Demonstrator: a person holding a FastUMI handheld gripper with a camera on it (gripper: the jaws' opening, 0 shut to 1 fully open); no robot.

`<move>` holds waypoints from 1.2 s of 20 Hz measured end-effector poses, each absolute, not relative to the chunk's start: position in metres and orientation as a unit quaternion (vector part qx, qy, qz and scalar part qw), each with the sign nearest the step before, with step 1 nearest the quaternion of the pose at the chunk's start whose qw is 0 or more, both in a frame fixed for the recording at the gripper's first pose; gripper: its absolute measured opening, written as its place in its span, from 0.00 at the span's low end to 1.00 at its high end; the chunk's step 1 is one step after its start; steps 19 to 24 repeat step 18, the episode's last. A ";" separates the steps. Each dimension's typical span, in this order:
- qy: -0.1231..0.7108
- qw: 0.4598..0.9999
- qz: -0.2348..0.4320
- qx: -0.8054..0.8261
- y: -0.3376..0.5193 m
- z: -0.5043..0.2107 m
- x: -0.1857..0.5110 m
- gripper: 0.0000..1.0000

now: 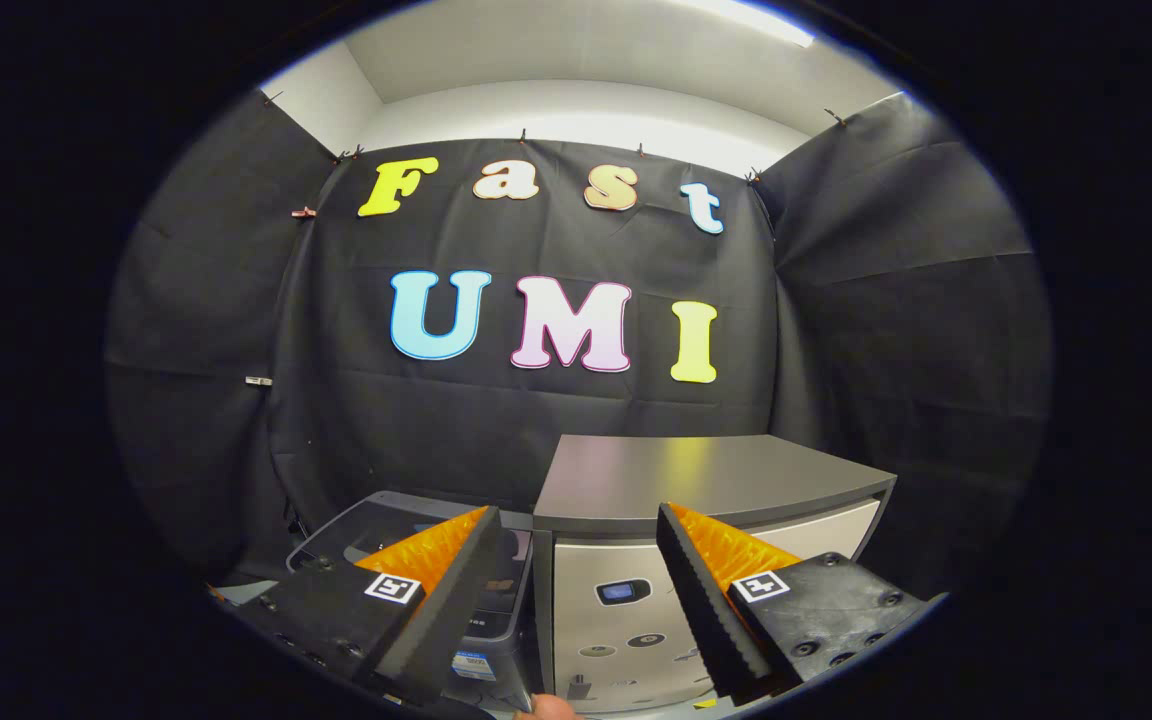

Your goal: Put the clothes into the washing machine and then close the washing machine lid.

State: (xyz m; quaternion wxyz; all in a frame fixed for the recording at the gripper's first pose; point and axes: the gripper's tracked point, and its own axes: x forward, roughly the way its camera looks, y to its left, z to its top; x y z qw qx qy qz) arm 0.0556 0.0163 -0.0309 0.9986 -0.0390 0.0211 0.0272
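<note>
My gripper (578,512) is open, its two fingers spread wide with nothing between them. It is held up and faces the booth's back wall. Low down and beyond the left finger (436,590) stands a dark grey washing machine (361,528), partly hidden by that finger. I cannot tell how its lid stands. Beside it, ahead of the gap and the right finger (711,600), is a white-fronted cabinet (616,640) with a flat grey top (706,475).
The cabinet's front has a small dark panel (623,592) and round marks below it. Black cloth walls close the booth at the back and on both sides. A fingertip of a person's hand (548,708) shows just below the gripper.
</note>
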 end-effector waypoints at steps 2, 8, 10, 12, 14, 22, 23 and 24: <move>0.023 0.999 0.028 -0.037 0.016 -0.031 0.059 0.97; 0.024 0.998 0.042 -0.049 0.027 -0.034 0.067 0.97; 0.028 0.997 0.048 -0.057 0.034 -0.040 0.066 0.97; 0.036 0.996 0.053 -0.066 0.037 -0.046 0.064 0.97; 0.038 0.996 0.054 -0.068 0.037 -0.048 0.063 0.97; 0.028 0.997 0.056 -0.050 0.038 -0.038 0.059 0.97; 0.028 0.997 0.056 -0.050 0.038 -0.038 0.059 0.97; 0.028 0.997 0.056 -0.050 0.038 -0.038 0.059 0.97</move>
